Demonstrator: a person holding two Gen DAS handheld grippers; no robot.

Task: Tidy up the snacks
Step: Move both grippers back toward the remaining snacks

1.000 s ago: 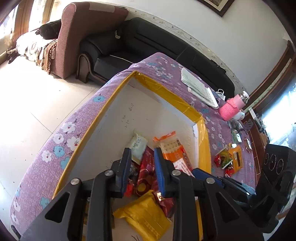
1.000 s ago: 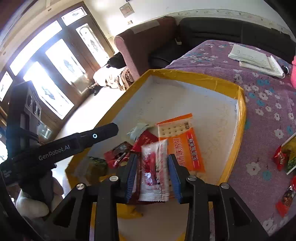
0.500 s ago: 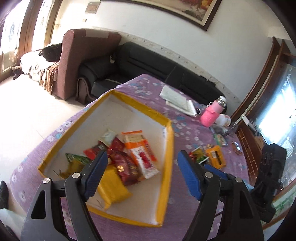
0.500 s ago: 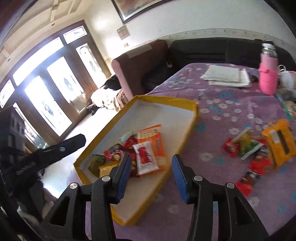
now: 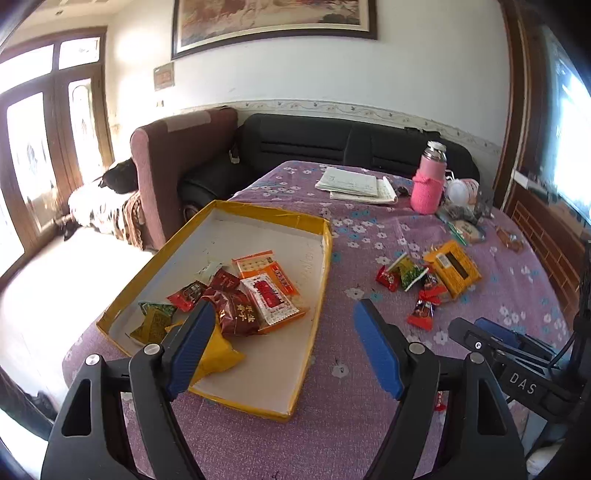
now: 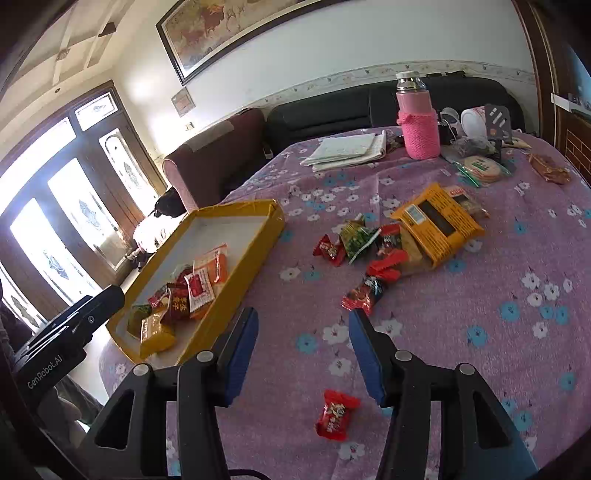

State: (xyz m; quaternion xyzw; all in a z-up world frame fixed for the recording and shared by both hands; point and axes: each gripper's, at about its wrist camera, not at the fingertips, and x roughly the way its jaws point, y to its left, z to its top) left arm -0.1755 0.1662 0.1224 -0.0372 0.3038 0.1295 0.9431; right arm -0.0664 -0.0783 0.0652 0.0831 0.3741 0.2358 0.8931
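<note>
Freshly emptied into the yellow-rimmed tray: left gripper spread, right gripper opening, loose snacks beside the tray next.

A white-plastered wall carries a large dark-framed painting and a patterned border strip above a black leather sofa. Beside the sofa stands a maroon upholstered armchair. Bright daylight pours through tall dark wooden doors with frosted glass panes onto the pale floor.
</note>
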